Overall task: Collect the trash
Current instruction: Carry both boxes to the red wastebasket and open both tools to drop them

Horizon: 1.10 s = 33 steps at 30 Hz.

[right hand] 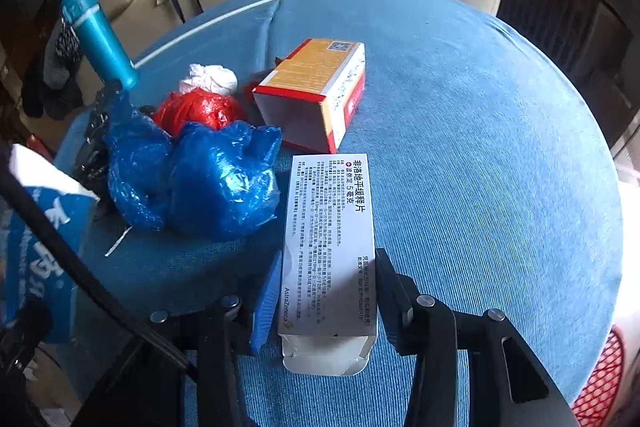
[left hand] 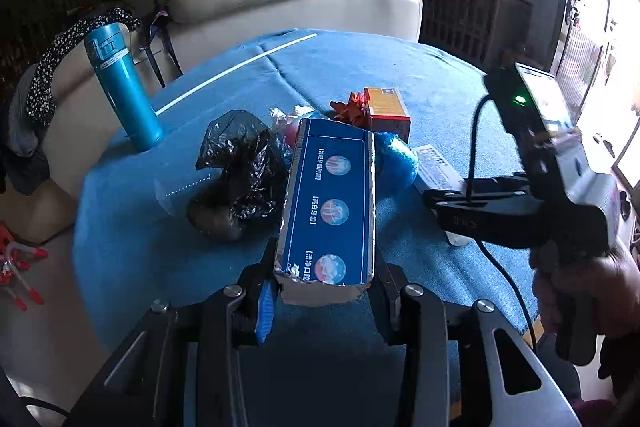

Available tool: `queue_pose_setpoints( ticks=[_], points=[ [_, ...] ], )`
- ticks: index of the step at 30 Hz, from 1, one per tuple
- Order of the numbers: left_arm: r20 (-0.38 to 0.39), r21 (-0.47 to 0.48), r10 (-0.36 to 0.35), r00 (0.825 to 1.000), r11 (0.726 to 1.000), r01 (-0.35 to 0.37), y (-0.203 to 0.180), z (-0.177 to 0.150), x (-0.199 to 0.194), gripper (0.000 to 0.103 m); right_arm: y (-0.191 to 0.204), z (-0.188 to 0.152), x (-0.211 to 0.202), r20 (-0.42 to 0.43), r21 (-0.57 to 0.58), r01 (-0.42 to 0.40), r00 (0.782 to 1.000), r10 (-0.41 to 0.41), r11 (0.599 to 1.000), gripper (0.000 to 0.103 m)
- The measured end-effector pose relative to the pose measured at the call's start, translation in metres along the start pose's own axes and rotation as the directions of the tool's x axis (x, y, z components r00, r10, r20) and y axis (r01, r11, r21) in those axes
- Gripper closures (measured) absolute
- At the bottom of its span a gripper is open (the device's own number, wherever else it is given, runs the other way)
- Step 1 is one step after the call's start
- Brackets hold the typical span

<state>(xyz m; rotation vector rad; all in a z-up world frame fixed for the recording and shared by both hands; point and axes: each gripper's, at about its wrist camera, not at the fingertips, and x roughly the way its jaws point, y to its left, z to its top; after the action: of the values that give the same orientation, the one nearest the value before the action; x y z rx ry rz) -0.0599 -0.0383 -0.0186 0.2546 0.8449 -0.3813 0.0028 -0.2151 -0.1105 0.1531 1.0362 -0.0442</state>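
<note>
The long white printed medicine carton (right hand: 330,259) lies on the blue cloth-covered surface (right hand: 480,155), its long axis running straight ahead between the right hand-held gripper (right hand: 326,295) pads, which pinch its near end; the left hand-held gripper (left hand: 326,287) likewise pinches a dark-blue foil-edged carton (left hand: 332,203) lengthwise

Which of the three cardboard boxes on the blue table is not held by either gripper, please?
The orange box with red edges, lying free beside the bags. The dark blue box sits in the left gripper, the white box in the right gripper.
</note>
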Motion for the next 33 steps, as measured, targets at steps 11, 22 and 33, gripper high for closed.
queue_pose_setpoints(
  ticks=[11,22,33],
  points=[
    [0.004,0.097,0.039,0.999,0.995,-0.039,-0.038,0.017,0.004,0.061,-0.063,-0.033,-0.072,0.101,0.128,-0.068,0.993,0.056,0.989,0.056],
    [0.035,0.246,-0.007,0.999,0.969,-0.002,-0.102,0.032,0.000,0.061,-0.134,-0.077,-0.121,0.147,0.261,-0.048,0.989,0.010,0.964,0.056],
    [-0.104,0.414,-0.310,0.945,0.851,0.325,-0.205,0.043,0.017,0.060,-0.219,-0.144,-0.164,0.169,0.454,-0.023,0.984,-0.062,0.891,0.056]
  ],
)
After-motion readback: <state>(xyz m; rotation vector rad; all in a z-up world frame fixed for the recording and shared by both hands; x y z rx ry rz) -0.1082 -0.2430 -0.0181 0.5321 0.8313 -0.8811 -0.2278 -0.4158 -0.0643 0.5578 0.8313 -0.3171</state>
